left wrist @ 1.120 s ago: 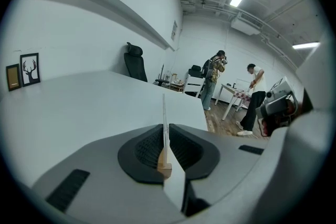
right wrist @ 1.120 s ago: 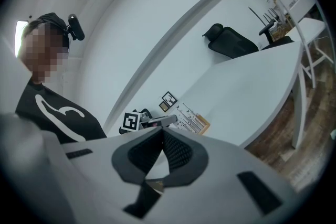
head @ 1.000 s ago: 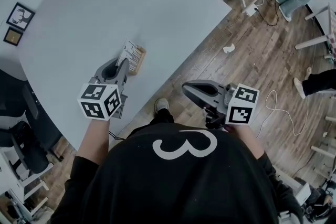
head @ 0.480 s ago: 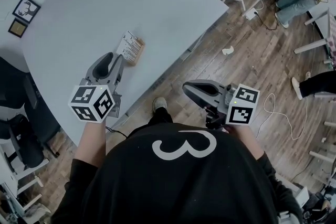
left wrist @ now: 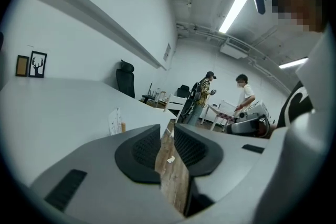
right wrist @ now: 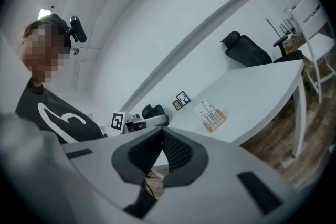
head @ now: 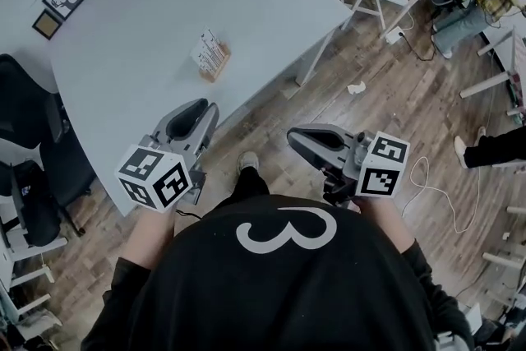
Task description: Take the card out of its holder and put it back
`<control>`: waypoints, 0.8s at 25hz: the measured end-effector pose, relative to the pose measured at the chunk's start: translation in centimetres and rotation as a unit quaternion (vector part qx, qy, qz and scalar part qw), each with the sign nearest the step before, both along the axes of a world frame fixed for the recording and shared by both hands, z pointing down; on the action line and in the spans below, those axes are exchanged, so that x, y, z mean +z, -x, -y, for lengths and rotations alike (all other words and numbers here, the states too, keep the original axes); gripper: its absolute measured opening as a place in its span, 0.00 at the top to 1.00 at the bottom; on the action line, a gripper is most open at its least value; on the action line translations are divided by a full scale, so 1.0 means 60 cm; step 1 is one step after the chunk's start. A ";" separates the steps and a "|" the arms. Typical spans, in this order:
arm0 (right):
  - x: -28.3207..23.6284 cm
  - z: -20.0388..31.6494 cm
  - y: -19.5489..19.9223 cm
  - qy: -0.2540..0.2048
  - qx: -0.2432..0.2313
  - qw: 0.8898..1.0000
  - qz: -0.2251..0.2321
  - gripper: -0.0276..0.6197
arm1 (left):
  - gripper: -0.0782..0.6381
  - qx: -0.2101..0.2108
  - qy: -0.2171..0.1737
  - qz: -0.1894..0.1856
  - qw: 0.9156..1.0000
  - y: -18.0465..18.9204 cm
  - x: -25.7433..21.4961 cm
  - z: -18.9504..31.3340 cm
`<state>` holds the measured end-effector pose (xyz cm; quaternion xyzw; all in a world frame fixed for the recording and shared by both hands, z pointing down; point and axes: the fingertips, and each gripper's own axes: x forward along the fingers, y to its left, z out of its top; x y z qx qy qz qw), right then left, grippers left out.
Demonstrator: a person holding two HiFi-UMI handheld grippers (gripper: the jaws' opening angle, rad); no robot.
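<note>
the card point(head: 209, 50) stands upright in its wooden holder point(head: 218, 66) on the table point(head: 140, 4), out past the table's near edge, with nothing touching it. both grippers are well apart from it. the left gripper point(head: 202, 111) hangs over the table's near edge; its jaws have just been closing and now leave a narrow gap with only floor showing through. the right gripper point(head: 292, 137) is off the table to the right, over the floor, its tips together on nothing.

with the card seated and both tools empty, this looks like a point between cycles: the put-back seems done, or the take-out not yet begun.

another take-out would call for the left gripper to reach far across to the card, spread wider, pinch its top edge and lift straight up so the holder stays put.
</note>
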<state>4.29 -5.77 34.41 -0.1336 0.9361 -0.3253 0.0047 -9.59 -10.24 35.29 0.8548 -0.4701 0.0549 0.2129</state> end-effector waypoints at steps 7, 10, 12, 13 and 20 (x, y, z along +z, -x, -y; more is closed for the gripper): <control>-0.020 -0.084 -0.020 -0.023 -0.011 1.000 0.001 0.95 | 0.85 0.049 -0.003 -0.055 0.997 -0.062 -0.024 -0.112; -0.032 -0.119 -0.041 -0.023 -0.014 0.999 0.018 0.95 | 0.86 0.076 -0.017 -0.072 0.994 -0.101 -0.044 -0.158; -0.044 -0.138 -0.053 -0.028 -0.015 0.999 0.031 0.95 | 0.87 0.096 -0.026 -0.074 0.992 -0.124 -0.060 -0.185; -0.048 -0.146 -0.057 -0.035 -0.014 0.999 0.028 0.95 | 0.87 0.107 -0.029 -0.073 0.991 -0.135 -0.067 -0.196; -0.060 -0.195 -0.081 -0.076 0.001 0.997 0.024 0.95 | 0.87 0.157 -0.036 -0.058 0.985 -0.190 -0.072 -0.260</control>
